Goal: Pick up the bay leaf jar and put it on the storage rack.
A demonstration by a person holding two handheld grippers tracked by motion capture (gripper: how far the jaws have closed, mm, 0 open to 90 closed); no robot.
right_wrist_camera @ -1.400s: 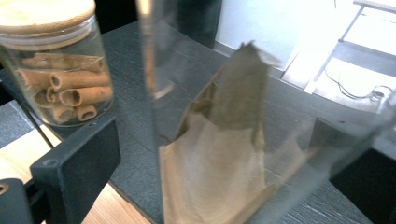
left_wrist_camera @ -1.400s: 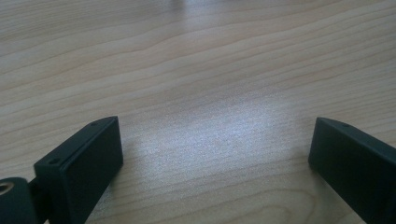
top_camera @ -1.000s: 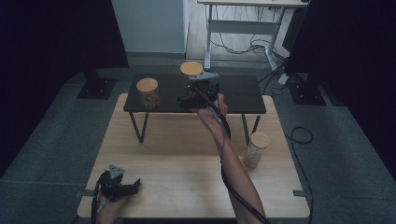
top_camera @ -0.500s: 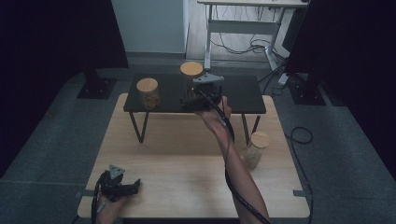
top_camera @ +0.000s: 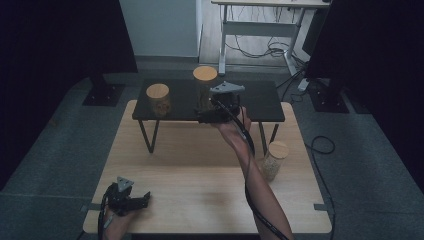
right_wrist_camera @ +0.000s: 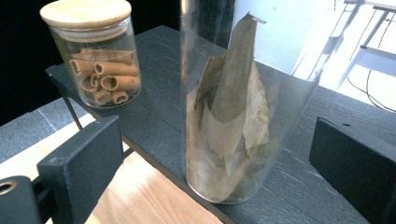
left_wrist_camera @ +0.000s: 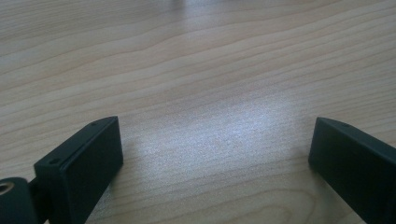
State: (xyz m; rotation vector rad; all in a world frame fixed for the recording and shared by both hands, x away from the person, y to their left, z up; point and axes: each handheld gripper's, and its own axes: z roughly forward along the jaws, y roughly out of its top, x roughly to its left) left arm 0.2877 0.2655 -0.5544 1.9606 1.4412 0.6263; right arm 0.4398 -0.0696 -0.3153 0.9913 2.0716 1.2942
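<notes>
Glass jar of dried leaves (right_wrist_camera: 233, 116), long axis upright on the black shelf (right_wrist_camera: 303, 186), between released right tongs (right_wrist_camera: 224, 158); left tongs (left_wrist_camera: 215, 154) released over the tabletop (left_wrist_camera: 196, 70).

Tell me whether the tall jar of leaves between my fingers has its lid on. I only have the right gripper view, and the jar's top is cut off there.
Observer: Yes, the tall jar has a round wooden lid on it.
Operator: And on my left side?
Observer: The left gripper sits low over the near left corner of the wooden table, fingers open with nothing between them.
Operator: Any jars I can't see?
Observer: One more lidded jar stands on the wooden table, down by the right end of the black shelf.
</notes>
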